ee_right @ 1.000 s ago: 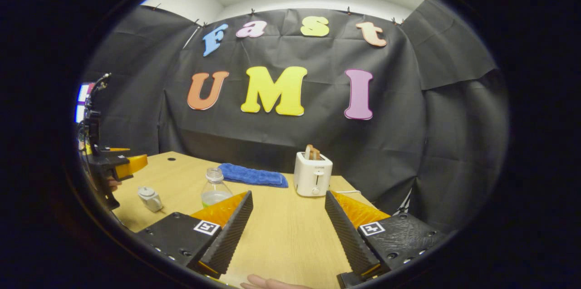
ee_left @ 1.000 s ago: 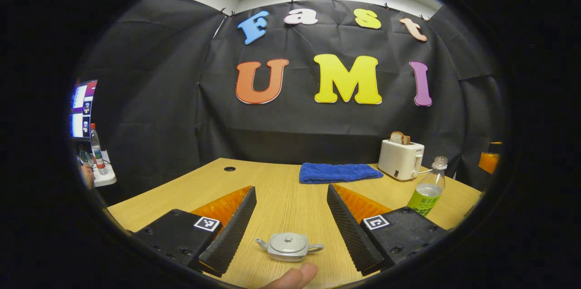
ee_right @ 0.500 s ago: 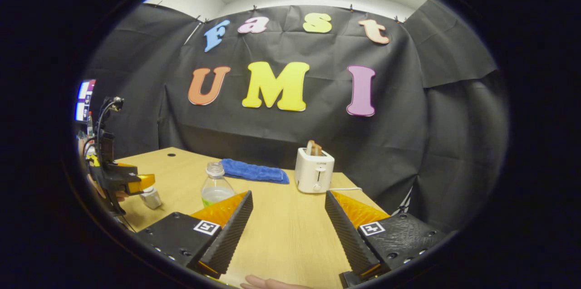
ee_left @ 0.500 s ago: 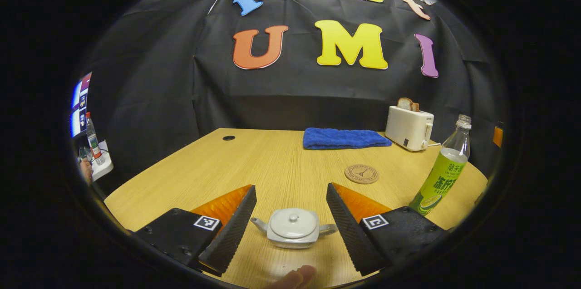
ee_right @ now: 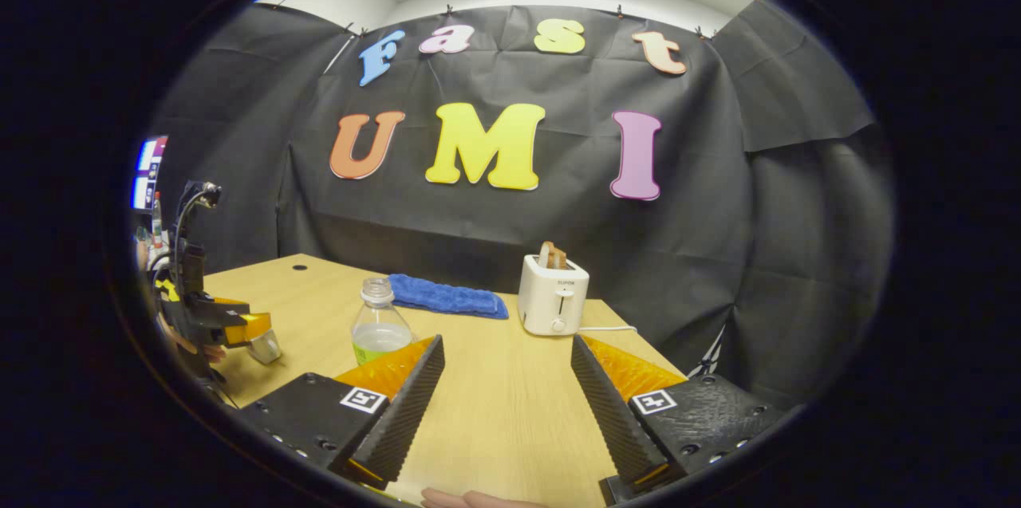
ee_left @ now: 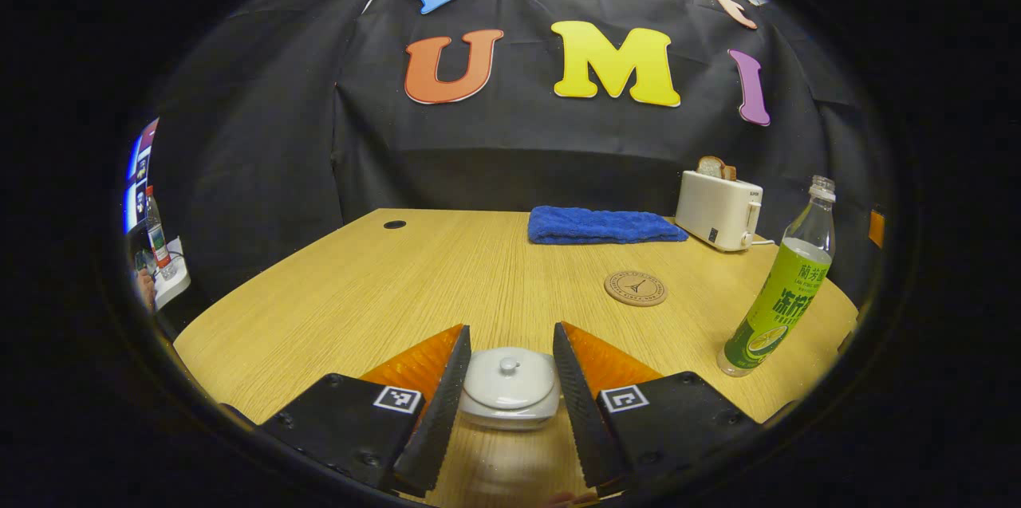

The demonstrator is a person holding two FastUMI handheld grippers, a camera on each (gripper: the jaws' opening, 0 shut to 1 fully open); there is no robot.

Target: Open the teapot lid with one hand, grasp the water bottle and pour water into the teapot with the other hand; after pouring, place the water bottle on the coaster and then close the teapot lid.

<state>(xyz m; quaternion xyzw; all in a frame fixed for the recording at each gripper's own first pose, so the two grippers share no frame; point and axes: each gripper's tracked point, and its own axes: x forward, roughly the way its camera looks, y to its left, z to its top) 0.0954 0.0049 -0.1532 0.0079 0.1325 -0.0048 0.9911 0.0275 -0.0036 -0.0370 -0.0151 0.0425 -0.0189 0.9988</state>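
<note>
Teapot [ee_left: 510, 387] sits between left tool [ee_left: 504, 404] fingers (lid on).

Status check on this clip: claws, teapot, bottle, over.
Left claw straddling teapot, lid on. Right claw open over bare table. Water bottle upright, uncapped, untouched; coaster free.

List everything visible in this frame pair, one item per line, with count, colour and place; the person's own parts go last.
teapot: one, pale grey, lid on, near table edge between the left gripper's fingers
water bottle: one, clear with green label, uncapped, upright at right
coaster: one, brown, round, mid-table
towel: one, blue, folded, far edge
toaster: one, white, holding toast, far right
table: one, light wood
left gripper: one, fingers flanking the teapot
right gripper: one, open over bare table
</note>
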